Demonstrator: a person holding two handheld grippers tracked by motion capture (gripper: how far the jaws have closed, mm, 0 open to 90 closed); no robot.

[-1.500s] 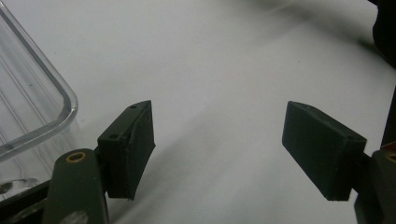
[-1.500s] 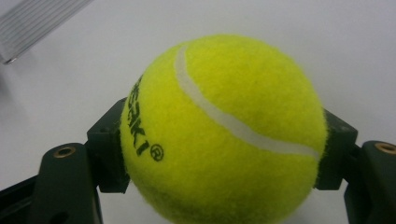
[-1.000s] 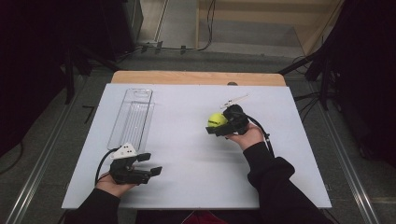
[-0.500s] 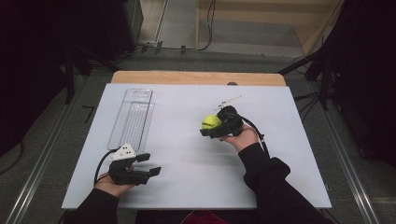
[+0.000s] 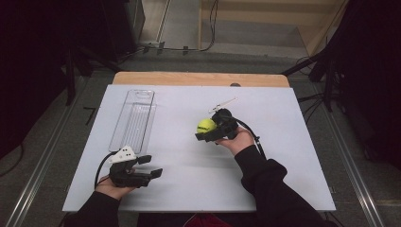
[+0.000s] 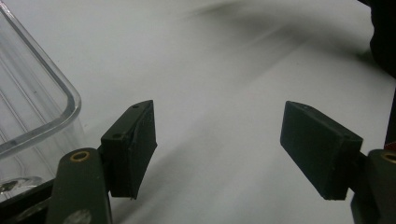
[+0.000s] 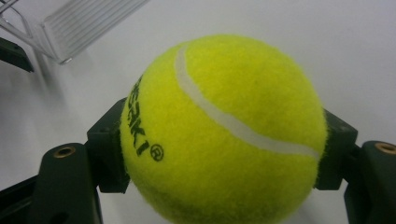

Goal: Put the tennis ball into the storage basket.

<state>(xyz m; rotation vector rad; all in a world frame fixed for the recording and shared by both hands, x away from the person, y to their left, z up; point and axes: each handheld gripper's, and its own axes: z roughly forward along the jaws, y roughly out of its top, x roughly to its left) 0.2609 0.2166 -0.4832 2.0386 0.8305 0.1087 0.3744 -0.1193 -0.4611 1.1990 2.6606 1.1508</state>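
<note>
Claw on my right hand [image 5: 208, 135] is clamped on a fuzzy yellow-green felt tennis ball with a white seam [image 5: 206, 125], which sits near the middle of the high view, a little right of centre, over the white worktop [image 5: 283, 179]. In the right gripper view the ball [image 7: 224, 130] bulges well past both black pads, which press on its left and right flanks roughly at its widest girth, the seam running diagonally across the top.

I judge the ball light and springy: the felt gives good friction, so it should not slide, but the rubber shell yields under pressure and could squirt out if the pads sat off its widest line. The present hold across the middle looks sound to me; I would keep it there and not squeeze harder.

My left claw [image 5: 153, 166] rests low at the lower left of the high view, pads [image 6: 133, 149] standing wide apart with nothing between them, only bare worktop. Just beside it, reaching toward the upper left, lies a long clear plastic tray [image 5: 134, 120], whose rounded corner [image 6: 37, 121] shows at the left edge of the left gripper view. A small thin white-and-metal object [image 5: 223, 105] lies just beyond the ball; I cannot tell what it is.
</note>
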